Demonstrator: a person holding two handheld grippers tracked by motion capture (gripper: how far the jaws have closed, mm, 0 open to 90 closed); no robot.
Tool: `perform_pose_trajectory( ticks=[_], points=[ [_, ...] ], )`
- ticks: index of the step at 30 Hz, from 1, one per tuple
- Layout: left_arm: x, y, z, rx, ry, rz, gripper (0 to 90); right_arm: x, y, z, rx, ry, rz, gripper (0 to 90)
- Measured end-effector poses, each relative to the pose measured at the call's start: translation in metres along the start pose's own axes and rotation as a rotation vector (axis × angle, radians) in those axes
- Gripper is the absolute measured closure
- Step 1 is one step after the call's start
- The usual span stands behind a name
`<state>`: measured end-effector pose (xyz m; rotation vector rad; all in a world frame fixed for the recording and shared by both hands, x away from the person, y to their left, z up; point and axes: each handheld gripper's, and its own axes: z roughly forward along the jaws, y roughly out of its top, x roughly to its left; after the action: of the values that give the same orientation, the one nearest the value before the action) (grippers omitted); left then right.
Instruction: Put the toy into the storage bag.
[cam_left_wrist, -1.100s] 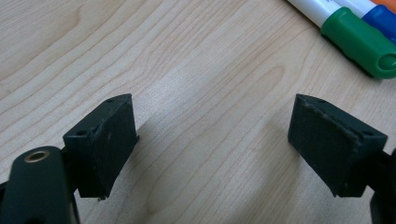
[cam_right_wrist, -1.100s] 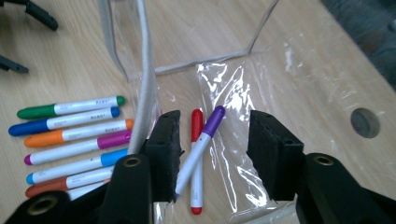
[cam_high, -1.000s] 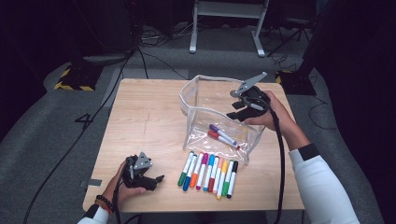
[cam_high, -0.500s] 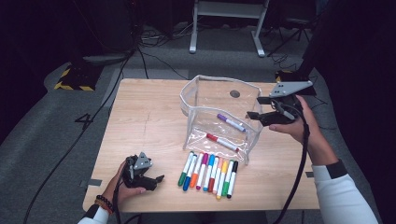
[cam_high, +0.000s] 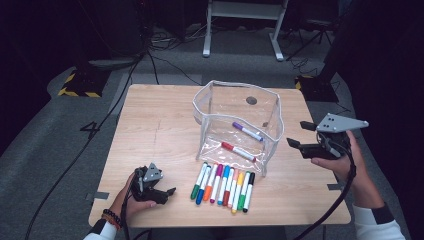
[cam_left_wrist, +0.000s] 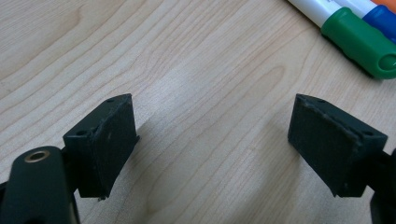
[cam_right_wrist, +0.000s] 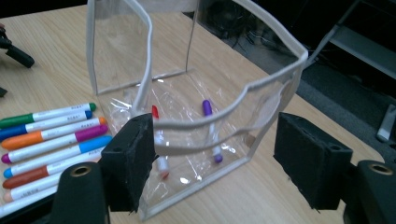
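2 markers, purple (cam_high: 247, 131) + red (cam_high: 238, 151), lie in clear pouch (cam_high: 220, 90); 8 more (cam_high: 222, 182) in row on worktop (cam_high: 150, 125) in front. Right gripper (cam_high: 296, 135) beside pouch, jaws just been opening, empty. Left gripper (cam_high: 169, 193) open, empty, resting near row.

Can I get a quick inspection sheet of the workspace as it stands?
Surface: wooden table, bare at left.
Job's things: clear pouch upright and open, purple marker and red marker inside; eight markers in a row in front.
Clutter: nothing seen.
Grippers: left tongs open, empty, by the table's near edge; right tongs just opened, empty, right of the pouch.
Cables: one trails from each gripper; more on the floor.
Surroundings: dark room, grey floor, metal stand.
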<state>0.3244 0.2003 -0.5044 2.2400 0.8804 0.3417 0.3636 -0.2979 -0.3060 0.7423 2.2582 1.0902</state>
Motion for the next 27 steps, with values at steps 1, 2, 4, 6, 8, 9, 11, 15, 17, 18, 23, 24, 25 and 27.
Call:
perform_pose_trajectory(
  ticks=[1,2,4,6,8,9,11,15,17,18,23,24,25,27],
  points=[
    [0.000,0.000,0.000,0.000,0.000,0.000,15.6,0.002,-0.005,-0.001,0.003,-0.001,0.000,29.2],
    [0.000,0.000,0.000,0.000,0.000,0.000,15.7,0.004,-0.010,-0.002,0.002,0.002,0.001,29.0],
    [0.000,0.000,0.000,0.000,0.000,0.000,15.6,0.006,-0.016,-0.002,-0.002,0.004,0.004,28.9],
    [0.000,0.000,0.000,0.000,0.000,0.000,15.6,0.011,-0.032,0.000,0.001,0.005,0.022,28.8],
    [0.000,0.000,0.000,0.000,0.001,-0.001,15.6,0.014,-0.042,0.004,0.013,0.003,0.028,28.6],
    [0.000,0.000,0.000,0.000,0.001,-0.001,15.6,0.014,-0.042,0.004,0.013,0.003,0.028,28.6],
    [0.000,0.000,0.000,0.000,0.001,-0.001,15.6,0.019,-0.057,0.010,0.026,0.014,0.045,28.5],
    [0.000,0.000,0.000,0.000,0.001,0.000,15.6,0.027,-0.073,0.021,0.037,0.030,0.068,28.4],
    [0.000,0.000,0.000,0.000,0.001,-0.001,15.6,0.034,-0.081,0.027,0.036,0.038,0.084,28.4],
    [0.000,0.000,0.000,0.000,0.001,-0.001,15.7,0.037,-0.086,0.030,0.039,0.050,0.094,28.4],
    [0.000,0.000,0.000,0.000,0.001,-0.001,15.6,0.065,-0.106,0.055,0.082,0.093,0.091,28.5],
    [0.000,0.000,0.000,0.000,0.001,-0.001,15.6,0.065,-0.106,0.055,0.082,0.093,0.091,28.5],
    [0.000,0.000,0.000,0.000,0.001,-0.001,15.6,0.076,-0.110,0.065,0.092,0.120,0.092,28.7],
    [0.000,0.000,0.000,0.000,0.001,0.000,15.6,0.088,-0.113,0.076,0.106,0.142,0.101,28.8]
  ],
)
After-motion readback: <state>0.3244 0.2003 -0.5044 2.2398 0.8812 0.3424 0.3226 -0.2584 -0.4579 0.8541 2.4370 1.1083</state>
